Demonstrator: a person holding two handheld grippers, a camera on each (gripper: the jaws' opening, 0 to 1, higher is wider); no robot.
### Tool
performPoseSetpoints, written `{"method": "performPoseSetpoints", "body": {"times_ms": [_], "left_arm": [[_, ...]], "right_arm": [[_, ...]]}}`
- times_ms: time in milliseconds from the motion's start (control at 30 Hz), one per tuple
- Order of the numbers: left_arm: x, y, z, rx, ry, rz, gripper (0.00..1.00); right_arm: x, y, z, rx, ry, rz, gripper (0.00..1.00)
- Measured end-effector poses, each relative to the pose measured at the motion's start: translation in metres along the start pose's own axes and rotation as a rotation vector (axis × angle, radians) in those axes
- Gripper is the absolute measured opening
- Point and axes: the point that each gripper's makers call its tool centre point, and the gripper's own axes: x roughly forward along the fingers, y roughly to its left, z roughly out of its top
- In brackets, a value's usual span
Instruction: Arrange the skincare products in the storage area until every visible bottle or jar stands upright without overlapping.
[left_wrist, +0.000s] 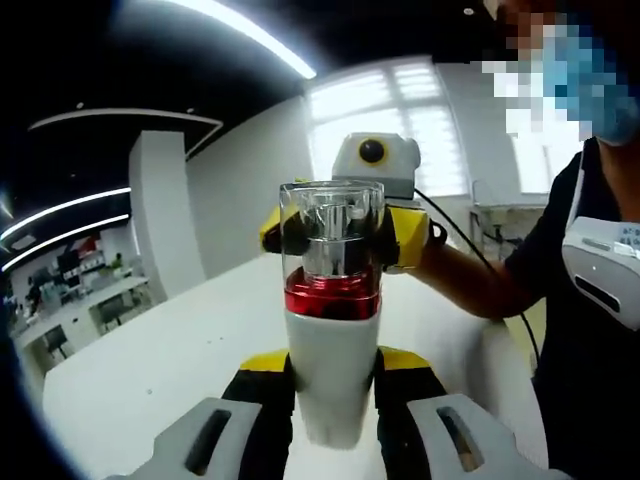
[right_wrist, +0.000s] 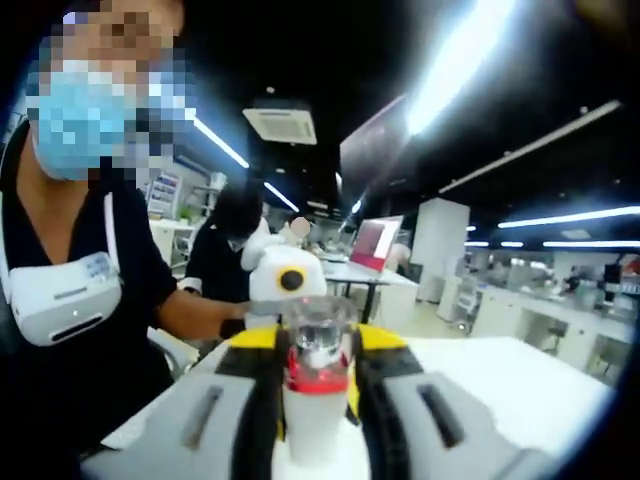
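Between our left gripper's jaws stands a white bottle with a red metallic band and a clear cap, pinched at its lower body above the white surface. Beyond it, our right gripper pinches the same bottle from the opposite side, jaws pressed against its upper part.

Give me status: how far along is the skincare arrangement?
Done: nothing visibly placed on the white table. In hand: one white bottle with red band and clear cap, upright, gripped low by the left gripper and at the cap by the right gripper. Left: setting it down upright; no storage area or other products in frame.
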Motion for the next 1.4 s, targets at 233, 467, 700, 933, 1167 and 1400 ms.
{"method": "performPoseSetpoints", "body": {"times_ms": [233, 467, 700, 933, 1167, 1400], "left_arm": [[0.012, 0.008, 0.004, 0.005, -0.009, 0.004, 0.30], [0.030, 0.017, 0.012, 0.013, -0.025, -0.004, 0.30], [0.047, 0.025, 0.013, 0.004, -0.036, -0.019, 0.30], [0.063, 0.034, 0.007, -0.009, -0.030, -0.023, 0.30], [0.084, 0.045, 0.004, -0.025, -0.025, -0.037, 0.30], [0.102, 0.054, 0.000, -0.036, -0.020, -0.050, 0.30]], "right_arm": [[-0.010, -0.012, 0.000, -0.013, 0.006, -0.013, 0.26], [-0.024, -0.026, 0.001, -0.022, 0.005, -0.046, 0.26], [-0.036, -0.040, -0.004, -0.022, 0.024, -0.092, 0.26], [-0.046, -0.052, -0.017, -0.018, 0.057, -0.126, 0.26], [-0.062, -0.070, -0.028, 0.011, 0.072, -0.179, 0.27], [-0.076, -0.086, -0.039, 0.041, 0.082, -0.230, 0.27]]}}
